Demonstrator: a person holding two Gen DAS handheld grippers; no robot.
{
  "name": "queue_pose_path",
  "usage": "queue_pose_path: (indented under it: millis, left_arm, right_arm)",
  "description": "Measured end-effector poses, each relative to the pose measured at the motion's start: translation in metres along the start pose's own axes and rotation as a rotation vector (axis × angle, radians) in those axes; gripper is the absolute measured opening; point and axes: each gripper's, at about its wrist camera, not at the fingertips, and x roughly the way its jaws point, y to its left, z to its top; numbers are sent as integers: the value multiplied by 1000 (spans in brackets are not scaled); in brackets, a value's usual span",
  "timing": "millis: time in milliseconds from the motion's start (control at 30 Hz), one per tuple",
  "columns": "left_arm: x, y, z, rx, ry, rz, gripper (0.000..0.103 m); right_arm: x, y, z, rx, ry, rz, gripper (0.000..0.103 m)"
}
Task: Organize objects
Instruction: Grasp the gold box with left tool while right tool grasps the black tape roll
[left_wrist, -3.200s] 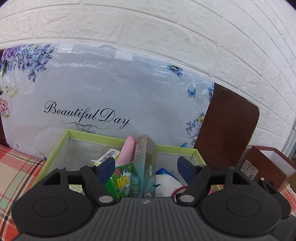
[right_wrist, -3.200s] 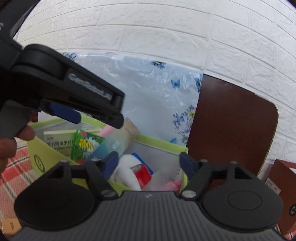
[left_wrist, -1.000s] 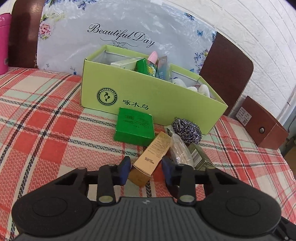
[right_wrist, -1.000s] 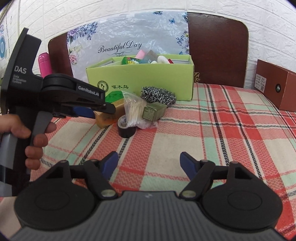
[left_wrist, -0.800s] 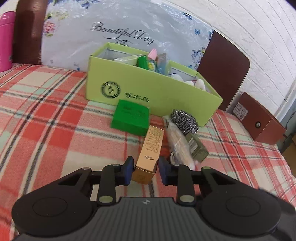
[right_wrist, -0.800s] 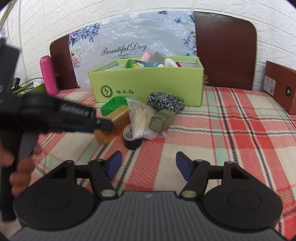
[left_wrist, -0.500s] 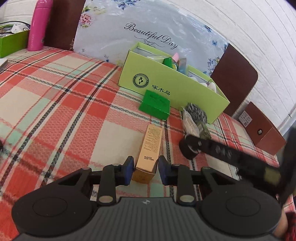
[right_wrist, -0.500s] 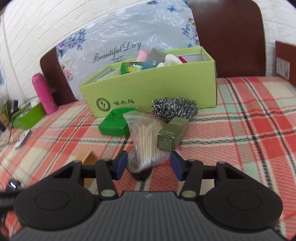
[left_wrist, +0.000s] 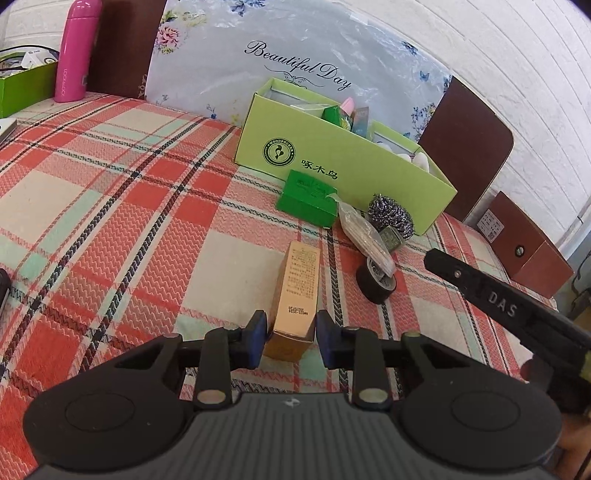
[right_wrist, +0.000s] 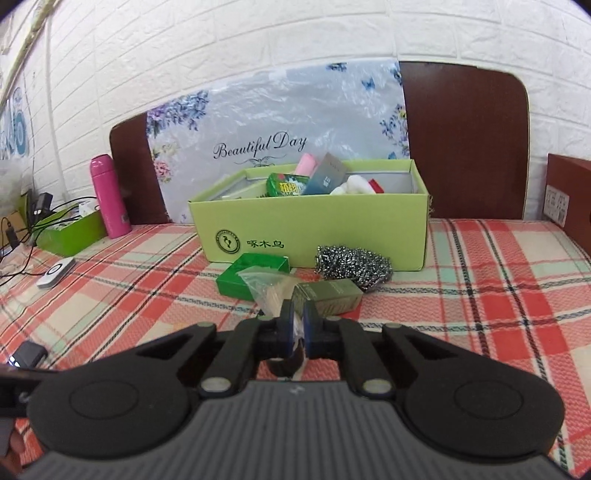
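My left gripper (left_wrist: 289, 338) is shut on a long tan carton (left_wrist: 298, 295), held just above the plaid cloth. My right gripper (right_wrist: 299, 326) is shut on the clear plastic bag of cotton swabs (right_wrist: 271, 287), with a black tape roll (right_wrist: 284, 365) under its fingers. The bag (left_wrist: 364, 232) and tape roll (left_wrist: 376, 280) also show in the left wrist view. A light green open box (right_wrist: 314, 229) holding several items stands behind. In front of it lie a flat green box (right_wrist: 255, 275), a steel scourer (right_wrist: 351, 264) and a small olive box (right_wrist: 328, 293).
A pink bottle (right_wrist: 109, 195) and a green tray (right_wrist: 70, 230) with cables stand at the left. A white device (right_wrist: 55, 277) lies on the cloth. A brown box (left_wrist: 528, 243) sits at the right. A headboard and floral sheet (right_wrist: 273, 129) back the box.
My left gripper has pulled back and left with the tan carton in it. My right gripper has moved in over the pile and shut on the swab bag.
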Motion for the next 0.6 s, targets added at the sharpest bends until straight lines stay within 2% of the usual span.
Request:
queue_pose_path:
  millis: [67,167,333,400,467,500,600]
  left_arm:
    - [2,-3,-2,7,12,0,30]
    - [3,-4,-7,17,23,1,30]
    - [4,1,-4,0,28,-8,30]
    - [5,1,-3,-1,28,-6,30]
    - [6,2,-2,-7,30,-8,30]
    - [6,2,-2,-9,32,-8,30]
    - [8,3,0,-17,32,-8,30]
  right_arm:
    - [9,-2,1,12,47,9,8]
    - [27,-6,2,62,76,30,27]
    - [58,-9,3,105,126,46,29]
    - [68,-10,5,127,121,51,31]
    - [74,-8,6,125,123,52,27]
    - [77,-7,7,119,125,58,16]
    - [71,-2,12,97,109,97,7]
